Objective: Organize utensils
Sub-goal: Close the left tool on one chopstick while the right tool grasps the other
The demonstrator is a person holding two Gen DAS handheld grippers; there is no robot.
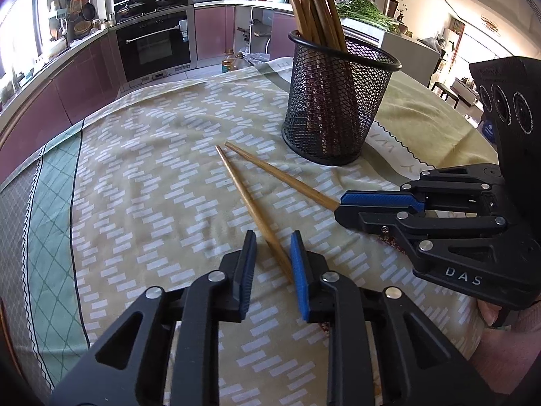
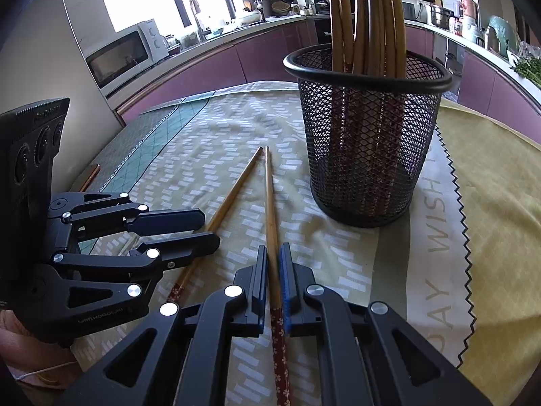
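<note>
- The desk (image 1: 142, 155) carries a patterned cloth; its left part lies bare, and a strip of green diamond print runs to the left edge.
- The left claw (image 1: 270, 264) has its jaws spread around the near end of one chopstick (image 1: 250, 203) that lies on the cloth; its right pad (image 1: 299, 264) looks to touch the stick, the left pad stands apart.
- The second chopstick (image 2: 270, 220) lies just right of the first, their far tips close together and pointing toward the holder.
- The right claw (image 2: 272, 280) is pressed together on this second chopstick near its red patterned end.
- The black mesh holder (image 1: 338, 101) stands upright to the right, just beyond the two tips, with a bundle of wooden chopsticks (image 1: 314, 3) leaning inside it.
- Right of the holder, a zigzag-edged yellow cloth (image 2: 490, 186) runs to the desk's rim.
</note>
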